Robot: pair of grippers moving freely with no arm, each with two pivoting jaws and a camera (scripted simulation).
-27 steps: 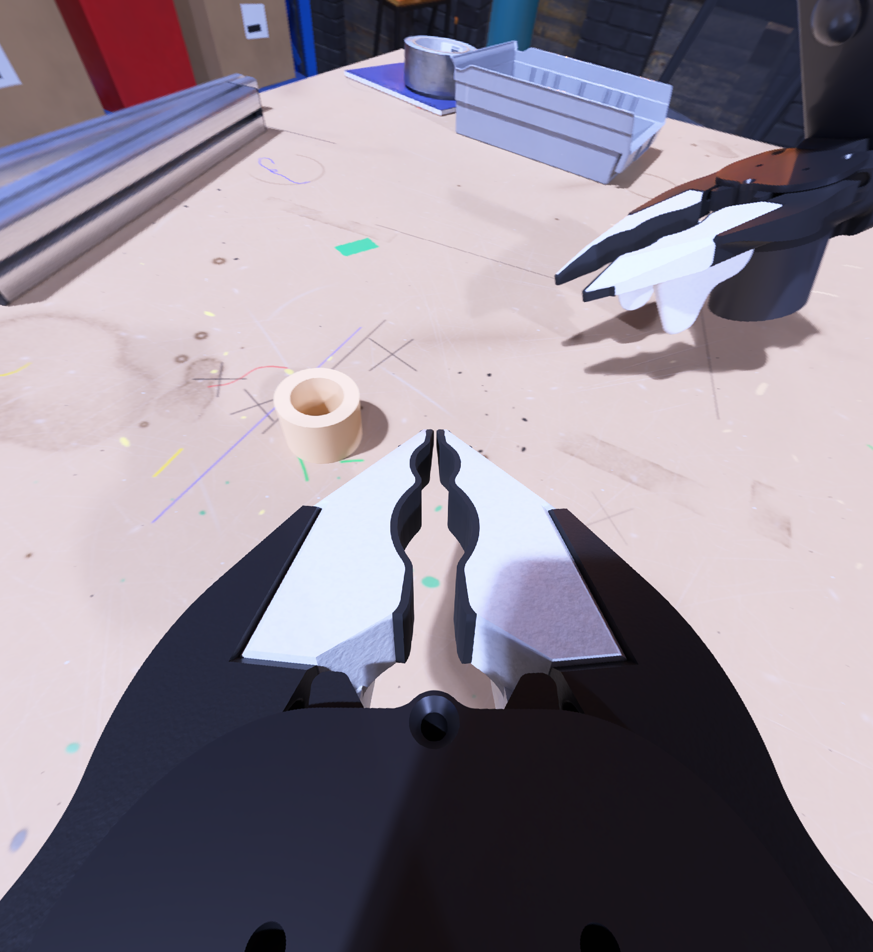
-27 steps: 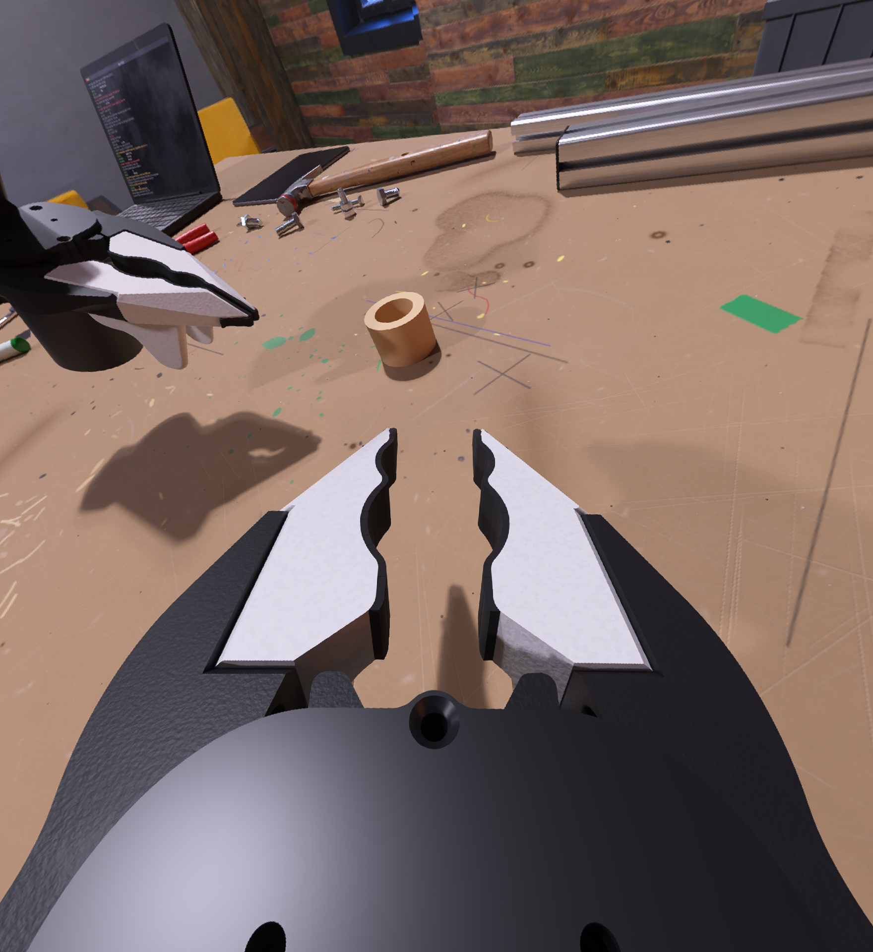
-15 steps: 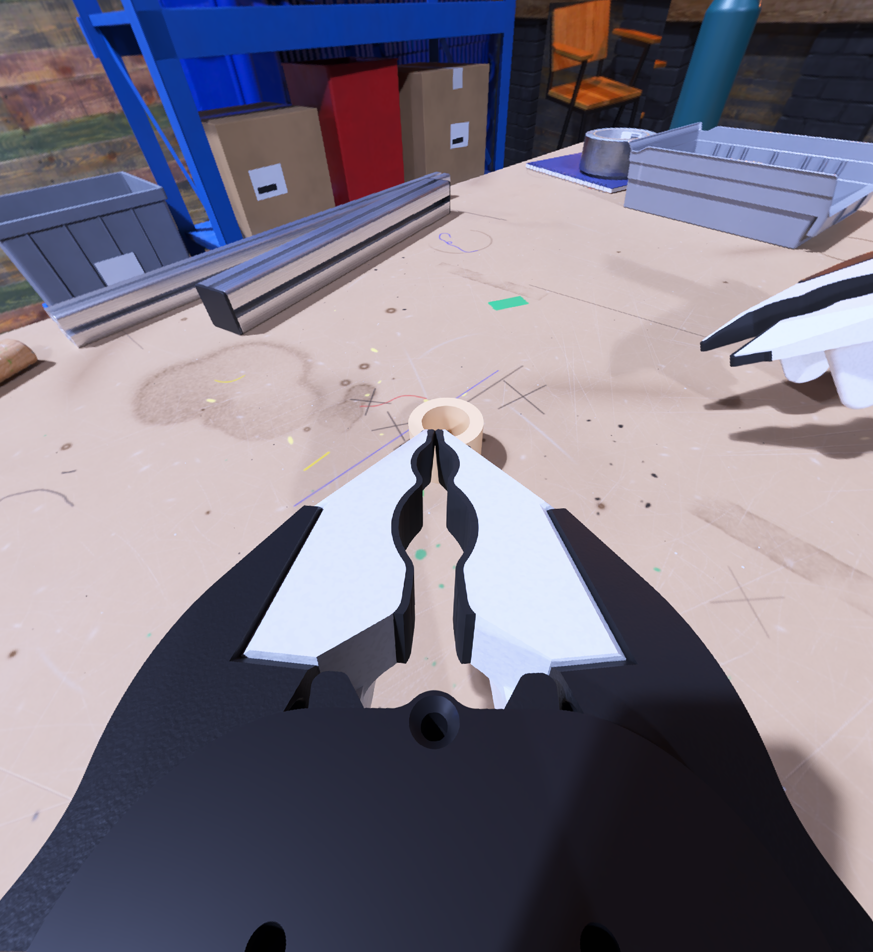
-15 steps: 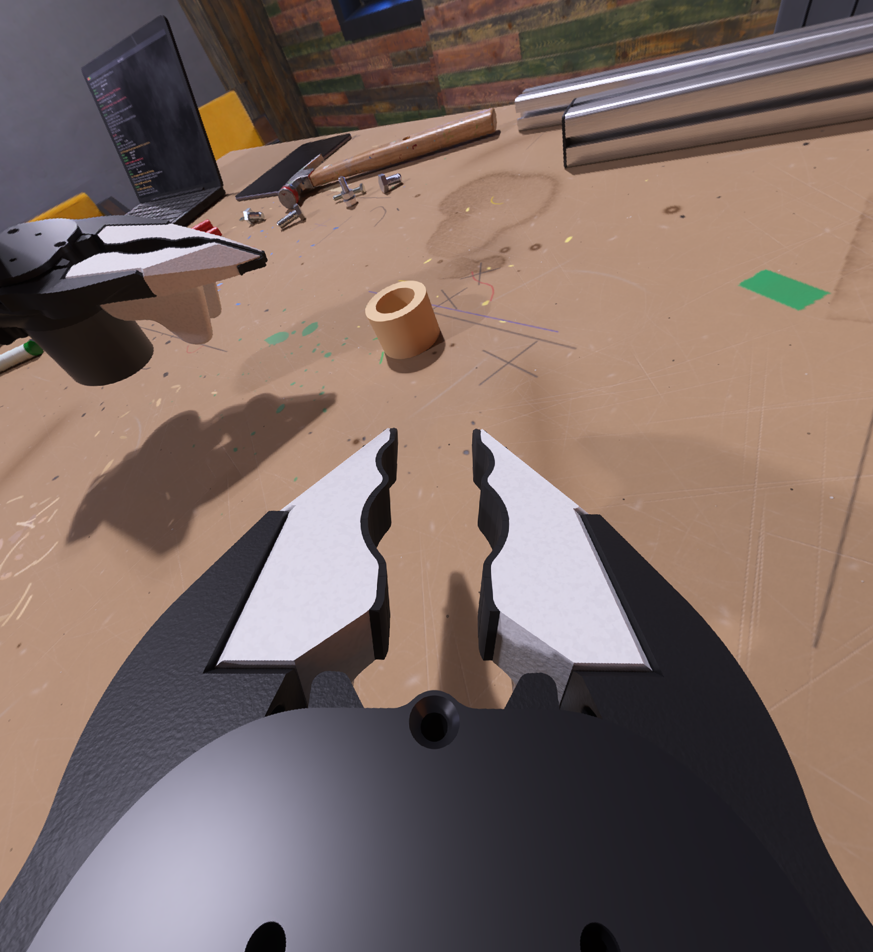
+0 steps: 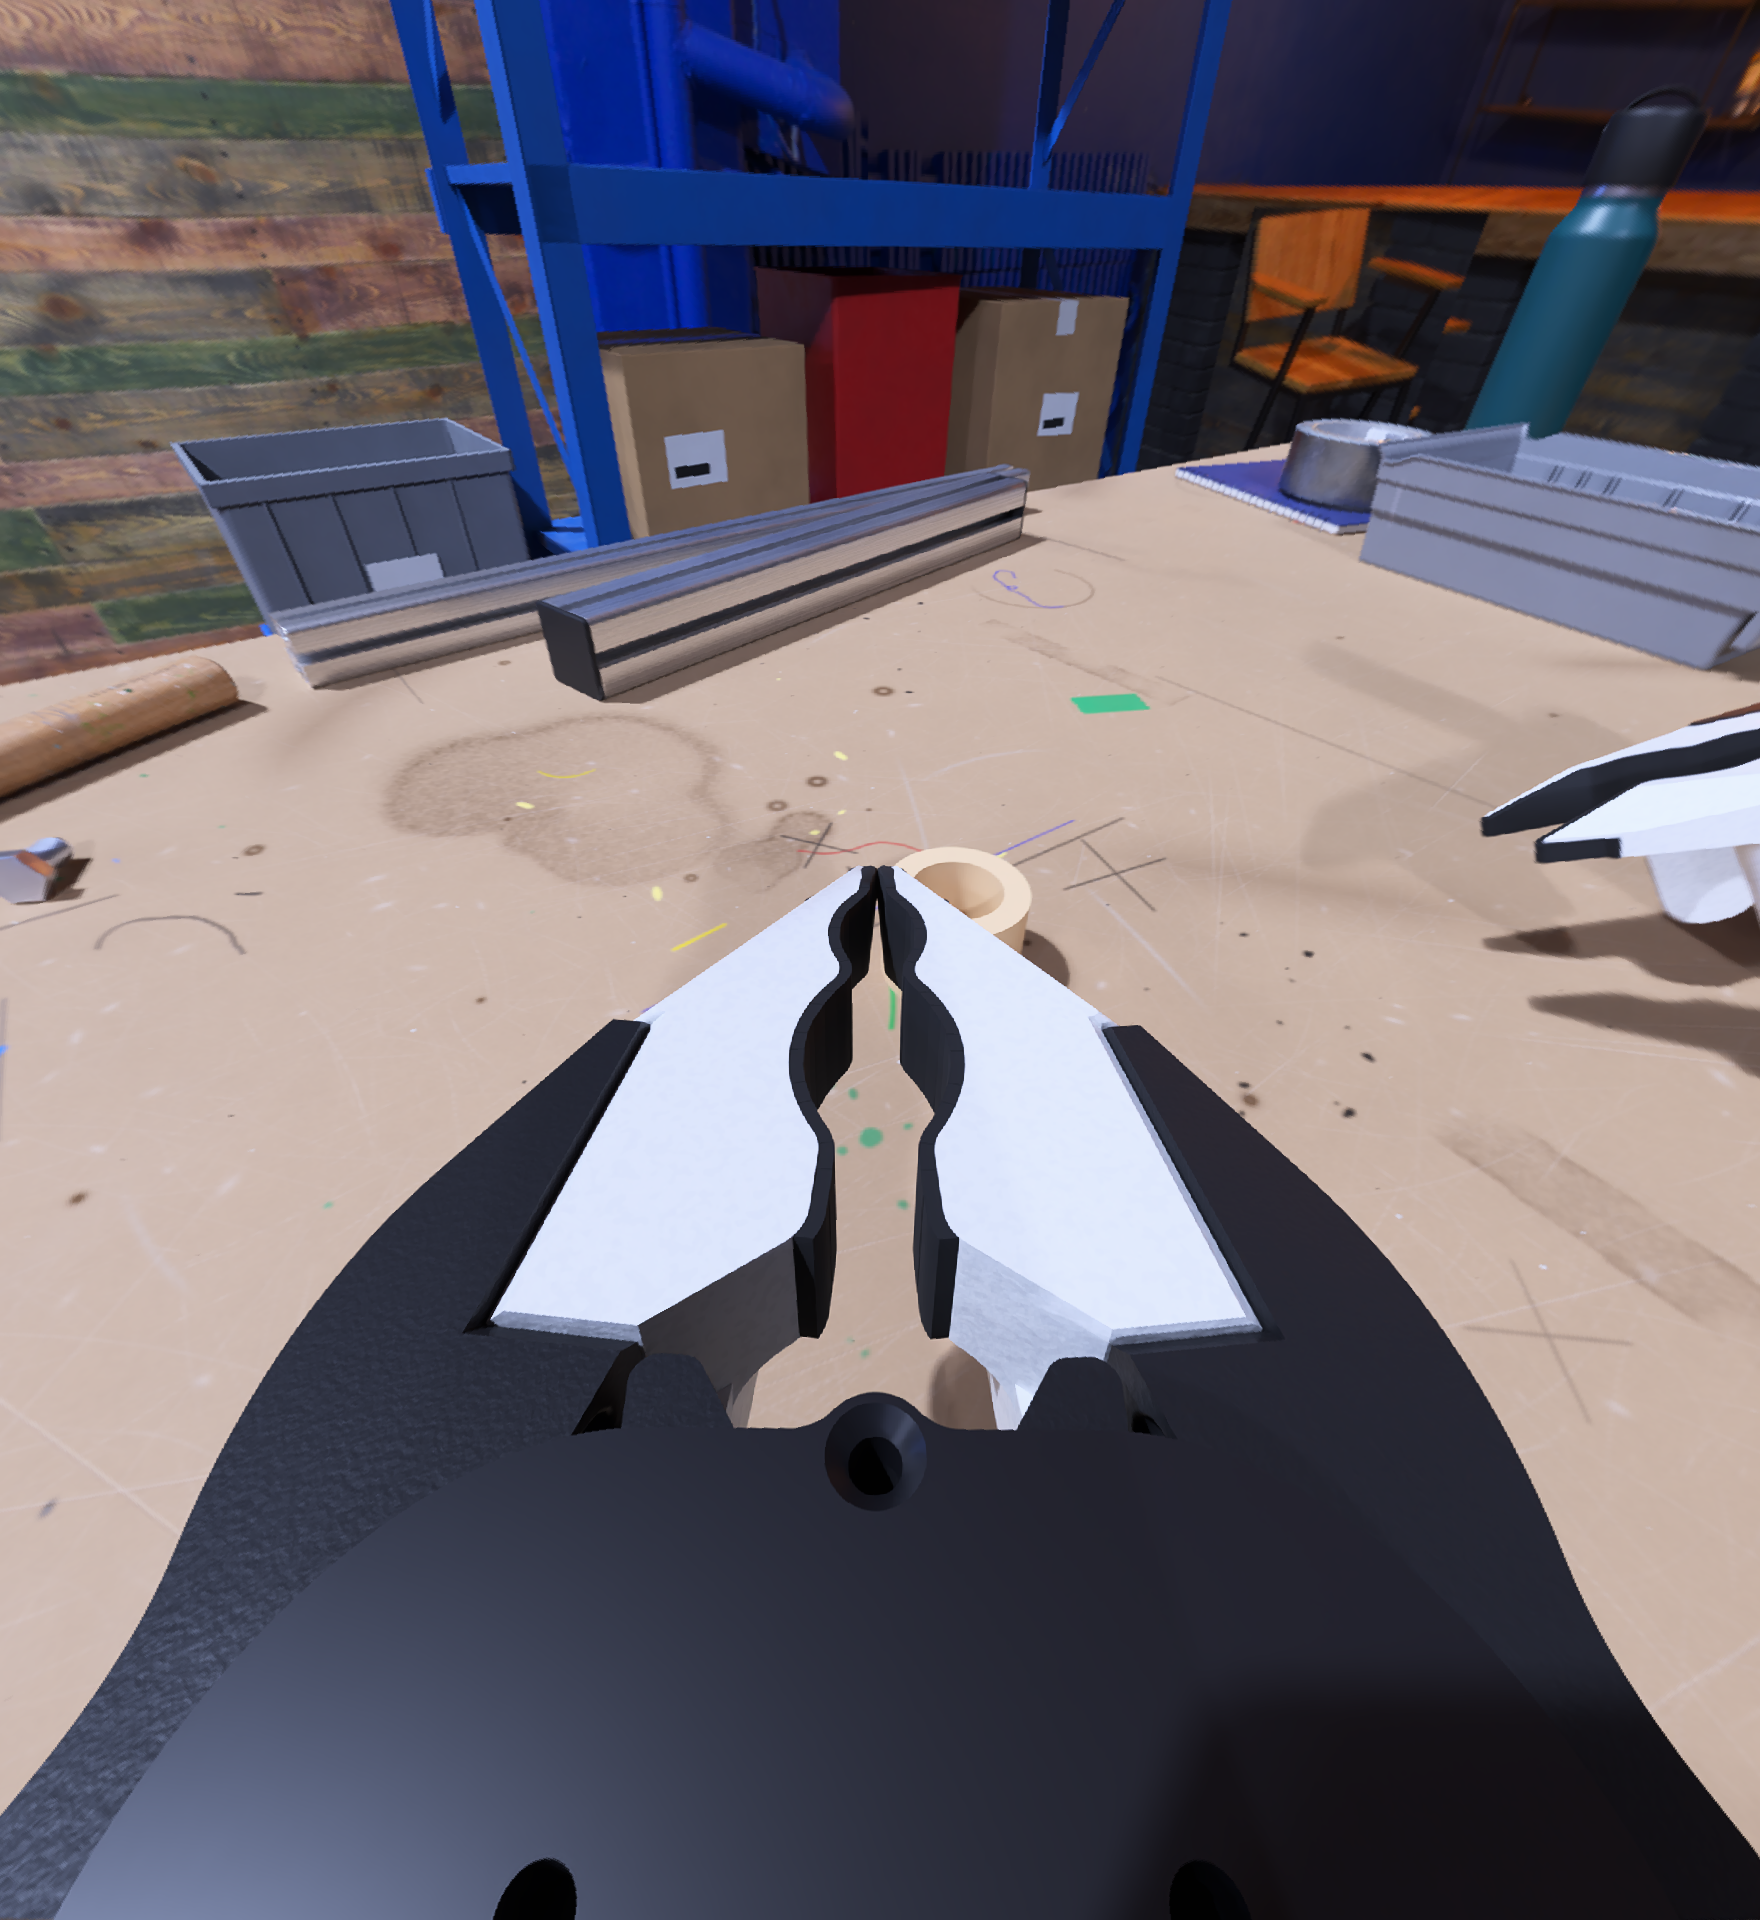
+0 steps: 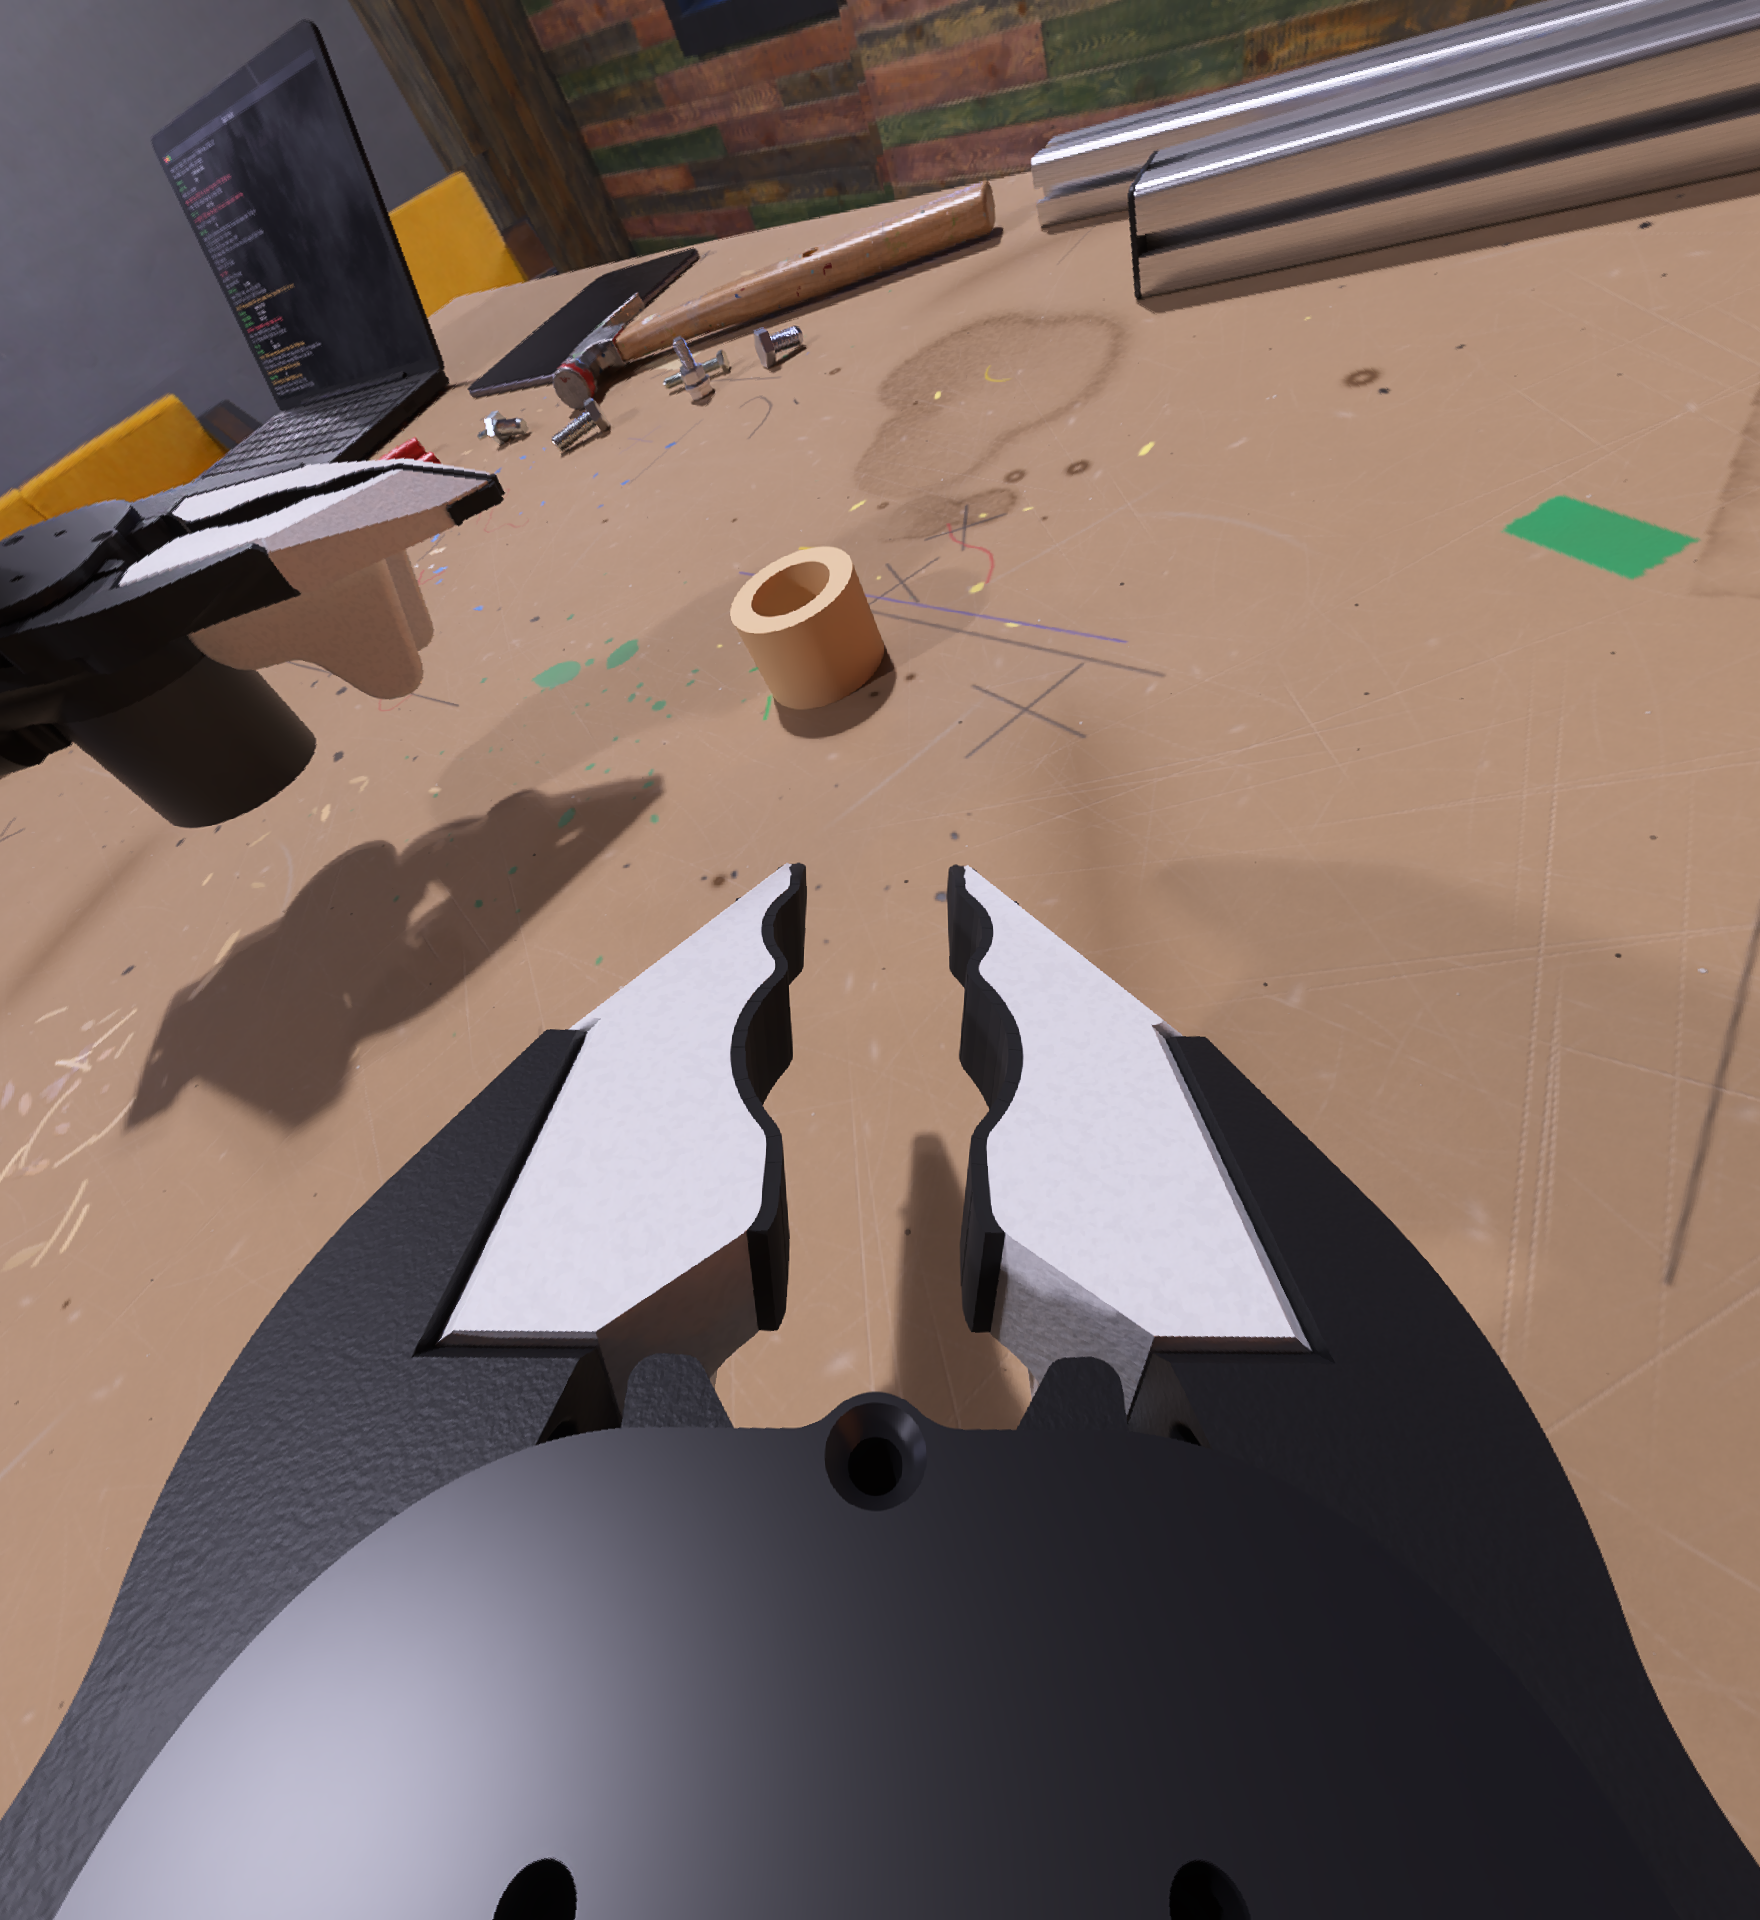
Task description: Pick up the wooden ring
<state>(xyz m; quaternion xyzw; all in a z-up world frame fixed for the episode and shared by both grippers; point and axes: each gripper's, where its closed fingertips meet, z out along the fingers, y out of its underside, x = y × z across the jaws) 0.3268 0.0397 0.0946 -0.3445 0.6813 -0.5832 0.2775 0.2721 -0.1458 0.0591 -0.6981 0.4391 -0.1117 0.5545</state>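
The wooden ring, a short pale tube, stands upright on the tan table. In the left wrist view the ring shows just past and right of my left gripper, which is shut and empty, its right finger hiding part of the ring. My right gripper is open and empty, above the table a short way before the ring. The left gripper also shows in the right wrist view, left of the ring. The right gripper shows at the right edge of the left wrist view.
Metal rails lie at the back. A grey bin and metal can stand back right. A hammer, bolts, a laptop and a black cylinder are on the left side.
My left gripper has swung left and tilted up, so the ring went from left of its tips to just right of them. The right gripper stayed open and crept closer to the ring.
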